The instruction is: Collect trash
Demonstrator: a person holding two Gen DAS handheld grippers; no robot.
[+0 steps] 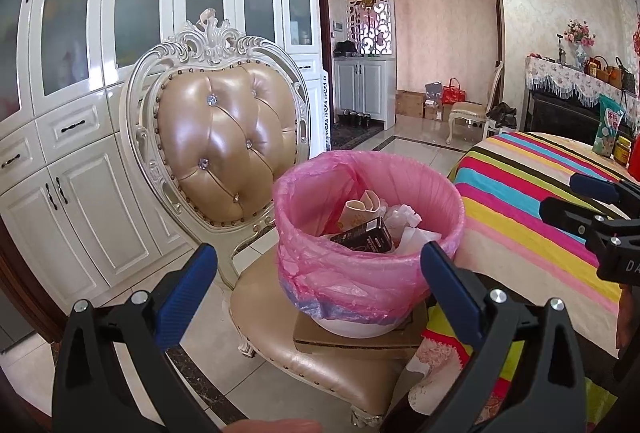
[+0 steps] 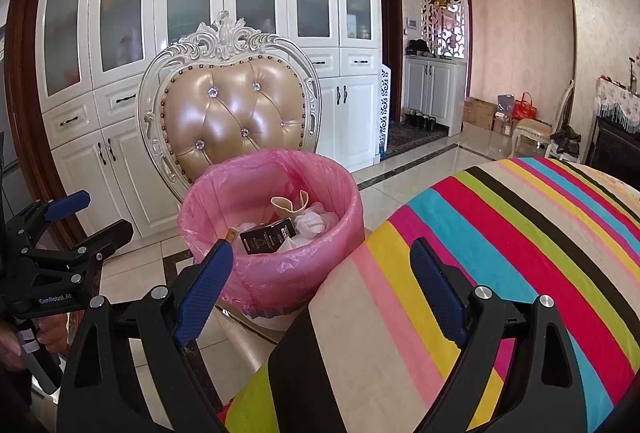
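A white bin lined with a pink bag point(image 1: 360, 273) point(image 2: 288, 273) stands on a cardboard box point(image 1: 352, 345) on the seat of an ornate chair. Inside lie a black carton point(image 1: 366, 239) point(image 2: 269, 236), a beige piece point(image 1: 362, 209) point(image 2: 290, 207) and crumpled white paper point(image 1: 404, 217) point(image 2: 314, 223). My left gripper point(image 1: 320, 273) is open and empty, just in front of the bin; it also shows at the left of the right wrist view point(image 2: 92, 221). My right gripper point(image 2: 322, 265) is open and empty, over the table edge beside the bin; it also shows in the left wrist view point(image 1: 576, 201).
The chair point(image 1: 224, 137) point(image 2: 232, 113) backs onto white cabinets point(image 1: 80, 113). A table with a striped cloth point(image 1: 532, 201) point(image 2: 500, 253) lies right of the bin, with a green snack bag point(image 1: 608, 125) and a jar point(image 1: 623, 149) at its far side. Tiled floor runs behind.
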